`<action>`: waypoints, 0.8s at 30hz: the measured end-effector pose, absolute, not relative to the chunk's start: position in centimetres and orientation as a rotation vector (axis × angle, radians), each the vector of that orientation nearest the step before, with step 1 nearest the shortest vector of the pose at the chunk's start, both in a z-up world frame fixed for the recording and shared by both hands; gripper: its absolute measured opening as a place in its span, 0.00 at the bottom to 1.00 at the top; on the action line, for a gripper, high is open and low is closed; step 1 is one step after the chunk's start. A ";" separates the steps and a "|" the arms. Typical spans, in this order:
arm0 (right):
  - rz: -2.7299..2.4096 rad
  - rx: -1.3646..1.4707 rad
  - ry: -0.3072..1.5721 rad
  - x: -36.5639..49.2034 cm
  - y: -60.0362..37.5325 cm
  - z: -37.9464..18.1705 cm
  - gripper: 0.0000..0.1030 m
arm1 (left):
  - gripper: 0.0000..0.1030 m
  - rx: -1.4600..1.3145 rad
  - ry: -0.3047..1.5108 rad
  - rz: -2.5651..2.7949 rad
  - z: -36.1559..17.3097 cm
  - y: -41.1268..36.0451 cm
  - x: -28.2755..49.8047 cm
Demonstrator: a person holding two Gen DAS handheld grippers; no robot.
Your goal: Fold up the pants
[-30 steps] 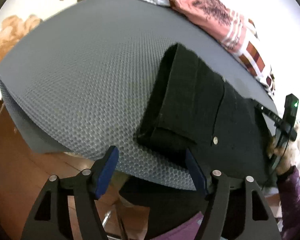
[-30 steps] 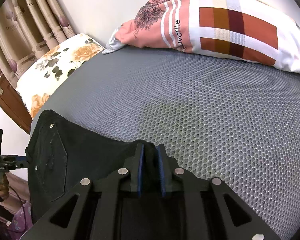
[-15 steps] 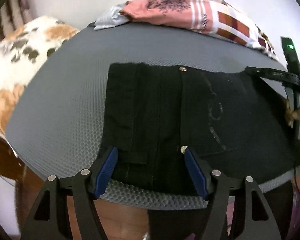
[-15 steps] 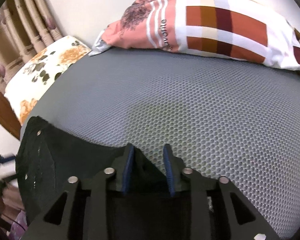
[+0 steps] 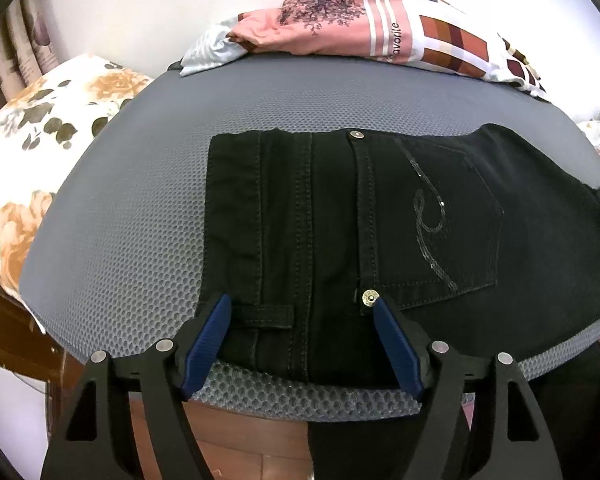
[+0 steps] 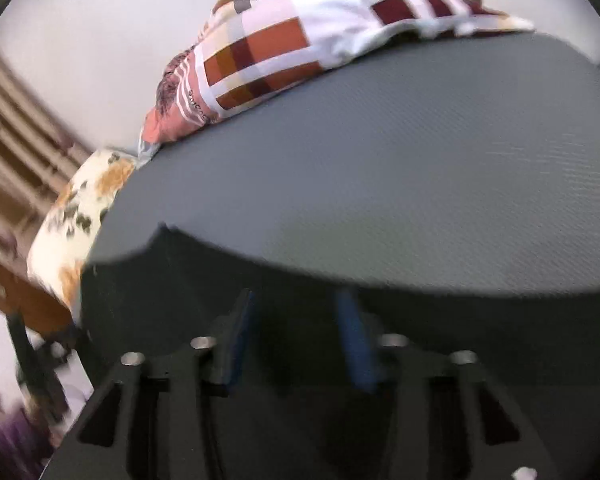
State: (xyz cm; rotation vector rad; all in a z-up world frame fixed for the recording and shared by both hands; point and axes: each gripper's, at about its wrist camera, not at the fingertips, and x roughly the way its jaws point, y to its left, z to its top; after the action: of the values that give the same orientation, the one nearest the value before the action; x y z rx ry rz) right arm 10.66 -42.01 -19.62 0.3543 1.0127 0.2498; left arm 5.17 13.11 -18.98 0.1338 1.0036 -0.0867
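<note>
The right hand-held gripper [image 6: 296, 336], pinching the folded black denim pants [image 5: 380, 240] a second ago, now gapes; the left hand-held gripper [image 5: 300, 340] stays spread, so this fold looks finished.

The left wrist camera is sitting low at the near edge of the grey mesh-covered bed [image 5: 140, 208], looking close across the folded black denim pants [image 5: 380, 220] toward the white wall. The right wrist camera is looking, tilted and blurred, over the same bed, and both are sharing the checked pink-and-brown pillow [image 6: 284, 52] and floral cushion [image 5: 40, 132].
</note>
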 end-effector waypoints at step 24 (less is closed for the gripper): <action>-0.458 0.639 0.859 -6.7 -69.4 -19.5 0.27 | 0.80 0.164 1.008 -0.096 -19.4 12.4 5.2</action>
State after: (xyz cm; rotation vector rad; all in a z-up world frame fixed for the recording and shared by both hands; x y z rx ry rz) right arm -6.70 -69.42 -19.49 0.6395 0.8592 -0.4585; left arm 5.17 12.36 -19.41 0.1642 1.0080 -0.0963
